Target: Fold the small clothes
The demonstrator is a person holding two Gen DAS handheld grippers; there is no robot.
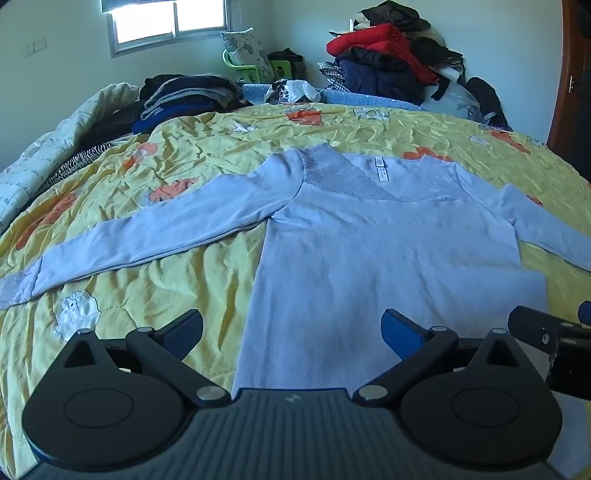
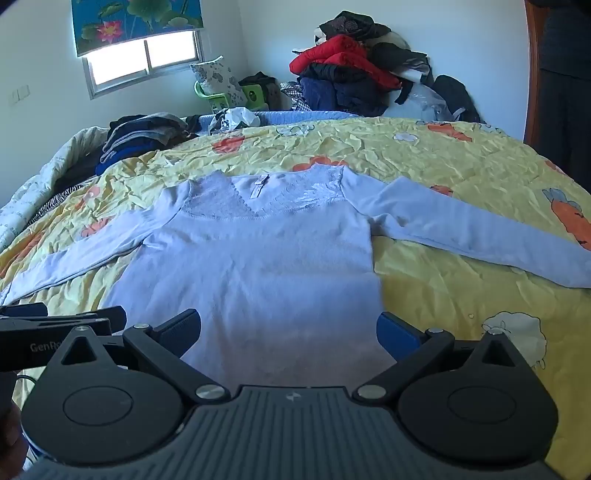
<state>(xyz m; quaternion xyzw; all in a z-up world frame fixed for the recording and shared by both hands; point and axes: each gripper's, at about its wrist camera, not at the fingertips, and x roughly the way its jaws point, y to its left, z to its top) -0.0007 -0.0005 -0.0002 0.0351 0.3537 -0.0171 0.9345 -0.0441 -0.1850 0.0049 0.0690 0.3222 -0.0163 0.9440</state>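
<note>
Yellow quilt point(image 1: 184, 266), pale blue top point(image 1: 388, 251) spread flat at twelve o'clock, sleeves out. Left gripper point(image 1: 291, 332) and right gripper point(image 2: 288, 332) both gape, empty. Risk: pinching quilt with hem, dragging everything crooked.

top point(image 1: 388, 240) on quilt point(image 1: 184, 288) — clothes pile point(image 1: 388, 59) behind

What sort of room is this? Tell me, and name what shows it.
Most likely a home bedroom. A bed with a yellow flowered quilt fills the view, a pale blue long-sleeved top lies spread flat on it, and a heap of jackets and clothes is piled by the far wall, beside a window.
</note>
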